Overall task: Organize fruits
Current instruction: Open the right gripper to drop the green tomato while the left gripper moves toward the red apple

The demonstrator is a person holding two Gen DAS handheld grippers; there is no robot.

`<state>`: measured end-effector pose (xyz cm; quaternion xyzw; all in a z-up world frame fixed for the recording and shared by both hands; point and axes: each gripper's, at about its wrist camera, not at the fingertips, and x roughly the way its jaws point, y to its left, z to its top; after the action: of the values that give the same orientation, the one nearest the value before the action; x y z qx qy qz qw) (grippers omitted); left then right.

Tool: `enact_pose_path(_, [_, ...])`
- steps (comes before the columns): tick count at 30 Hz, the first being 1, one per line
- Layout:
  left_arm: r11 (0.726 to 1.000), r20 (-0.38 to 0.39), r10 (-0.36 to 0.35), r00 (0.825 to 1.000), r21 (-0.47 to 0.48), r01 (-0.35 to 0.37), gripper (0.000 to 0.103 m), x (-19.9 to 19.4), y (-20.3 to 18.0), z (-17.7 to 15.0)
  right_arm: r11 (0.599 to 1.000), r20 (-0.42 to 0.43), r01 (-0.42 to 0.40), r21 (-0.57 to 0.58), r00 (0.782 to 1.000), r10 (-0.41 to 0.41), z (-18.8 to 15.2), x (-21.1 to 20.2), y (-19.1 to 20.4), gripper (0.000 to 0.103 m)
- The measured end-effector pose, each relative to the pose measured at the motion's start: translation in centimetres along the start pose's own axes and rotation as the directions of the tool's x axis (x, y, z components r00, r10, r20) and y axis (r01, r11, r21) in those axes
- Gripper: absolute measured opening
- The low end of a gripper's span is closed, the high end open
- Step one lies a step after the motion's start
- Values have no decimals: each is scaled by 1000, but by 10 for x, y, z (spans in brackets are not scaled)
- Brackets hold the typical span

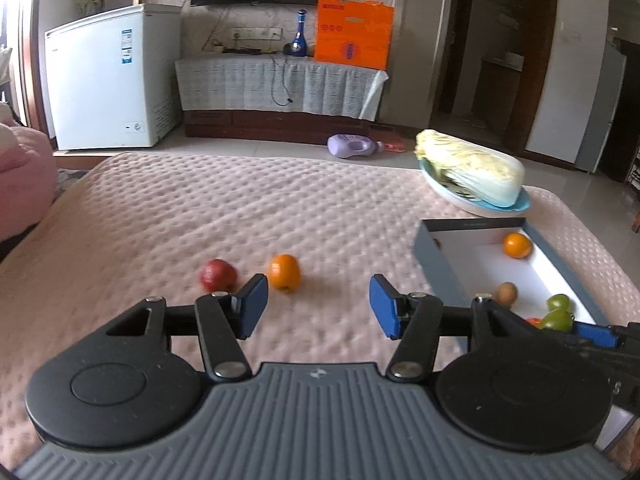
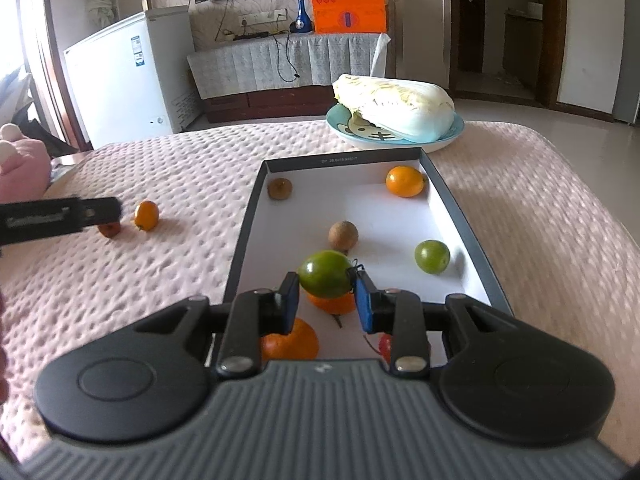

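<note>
The work surface is a bed [image 2: 520, 208] under a pink quilted cover, not a tabletop. A shallow box [image 2: 444, 196] with a dark rim and white floor lies on it as the collecting point for the fruit.

Right claw [image 2: 326, 302]: pads pressed against both sides of a green tomato [image 2: 324, 278], held above the near end of the box, judged to be for release inside it.

Left claw [image 1: 318, 306]: jaws standing about half open with nothing between them, pointed toward the 2 fruits that lie on the cover outside the box, judged the next pickup.

Count inside the box, from the right wrist view:
- 1 orange [image 2: 405, 181] at the far right corner
- 2 small brown round fruits [image 2: 343, 235], kind unclear
- 1 loose green tomato [image 2: 432, 256]
- 2 orange fruits at the near end, partly hidden by the claw
- 1 small red item near the right pad, too hidden to identify

Count outside the box: 1 orange [image 1: 284, 273] and 1 red apple [image 1: 218, 275], side by side.

1 Chinese cabbage [image 2: 396, 104] rests on 1 blue-rimmed plate [image 2: 340, 126] beyond the box, apart from the fruit
</note>
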<state>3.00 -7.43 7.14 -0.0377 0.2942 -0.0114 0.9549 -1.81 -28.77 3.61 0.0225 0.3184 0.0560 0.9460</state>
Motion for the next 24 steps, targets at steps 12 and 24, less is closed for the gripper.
enact_pose_path(12, [998, 11, 50, 999, -33, -50, 65, -12, 46, 1, 997, 33, 44, 66, 998, -46, 10, 13, 2, 33])
enact_pose_path(24, [997, 10, 67, 998, -48, -66, 66, -18, 70, 1, 994, 38, 75, 74, 996, -78, 12, 16, 5, 33])
